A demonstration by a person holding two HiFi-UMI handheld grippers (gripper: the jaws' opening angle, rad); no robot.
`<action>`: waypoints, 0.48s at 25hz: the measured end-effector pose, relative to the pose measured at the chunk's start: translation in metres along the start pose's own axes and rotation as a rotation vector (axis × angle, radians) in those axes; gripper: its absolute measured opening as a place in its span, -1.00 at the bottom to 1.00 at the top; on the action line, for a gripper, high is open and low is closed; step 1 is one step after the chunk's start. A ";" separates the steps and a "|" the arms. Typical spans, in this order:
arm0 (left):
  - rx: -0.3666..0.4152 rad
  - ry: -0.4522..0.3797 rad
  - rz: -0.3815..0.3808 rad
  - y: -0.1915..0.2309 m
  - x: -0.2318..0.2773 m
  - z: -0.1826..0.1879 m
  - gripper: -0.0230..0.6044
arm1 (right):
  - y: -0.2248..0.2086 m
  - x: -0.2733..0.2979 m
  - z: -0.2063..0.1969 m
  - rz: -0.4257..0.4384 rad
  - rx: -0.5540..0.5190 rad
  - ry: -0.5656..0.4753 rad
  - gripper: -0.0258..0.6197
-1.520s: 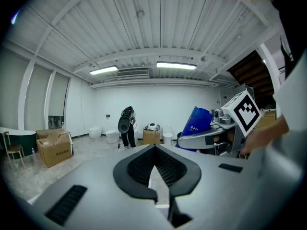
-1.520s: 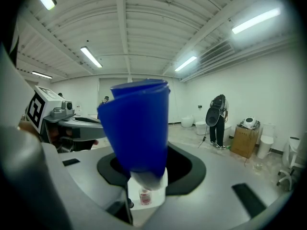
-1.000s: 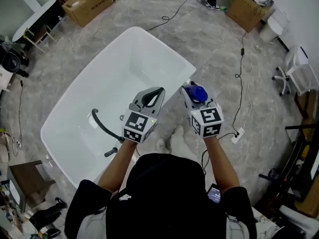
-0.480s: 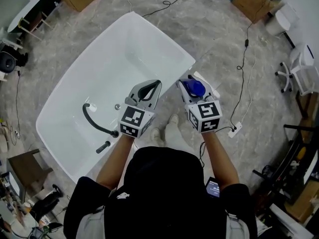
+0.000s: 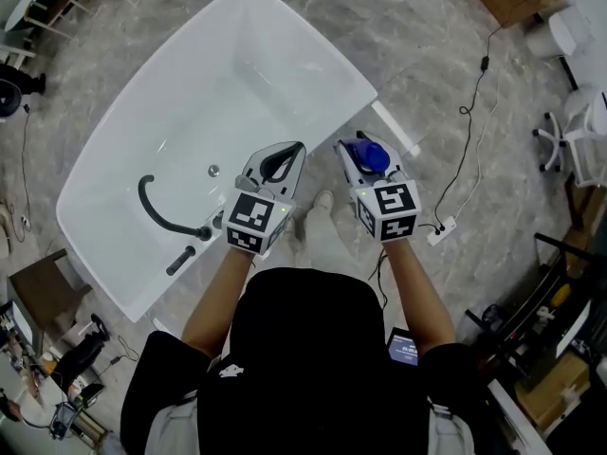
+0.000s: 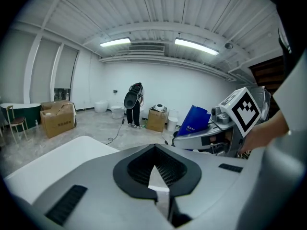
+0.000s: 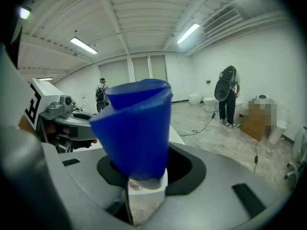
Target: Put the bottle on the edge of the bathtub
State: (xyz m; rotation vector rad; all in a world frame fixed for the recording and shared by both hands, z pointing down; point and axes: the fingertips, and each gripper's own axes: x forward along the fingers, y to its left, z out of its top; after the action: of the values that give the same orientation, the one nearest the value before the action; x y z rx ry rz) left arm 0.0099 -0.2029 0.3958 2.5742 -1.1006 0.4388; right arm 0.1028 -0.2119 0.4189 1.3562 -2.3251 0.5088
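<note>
Mottled grey stone floor [image 5: 427, 55] lies under two grippers held side by side. The left gripper [image 5: 287, 152] has its grey jaws pressed together on nothing, and the right gripper [image 5: 353, 152] is clamped on the one glossy blue bottle [image 5: 372, 155], a tapered shape, over the floor just beside the tub. Beyond them, one smooth white bathtub [image 5: 318, 41] runs slantwise with a broad rounded rim, a single curved black spout [image 5: 152, 207] at its left end, and open floor all round.

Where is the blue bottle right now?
The blue bottle is right of centre in the head view, clamped in the right gripper, just outside the bathtub's right corner, with the left gripper beside it.
</note>
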 end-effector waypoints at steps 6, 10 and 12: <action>-0.054 0.046 -0.008 0.005 0.032 -0.030 -0.89 | -0.017 0.030 -0.029 0.029 0.012 0.060 -0.41; -0.066 0.064 -0.007 0.008 0.052 -0.051 -0.89 | -0.024 0.048 -0.055 0.050 0.025 0.096 -0.41; -0.068 0.069 -0.009 0.010 0.062 -0.060 -0.89 | -0.029 0.058 -0.067 0.059 0.028 0.114 -0.41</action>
State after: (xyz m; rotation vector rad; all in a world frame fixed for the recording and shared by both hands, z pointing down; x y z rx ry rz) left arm 0.0335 -0.2257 0.4763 2.4853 -1.0612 0.4758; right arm 0.1120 -0.2347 0.5089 1.2409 -2.2786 0.6227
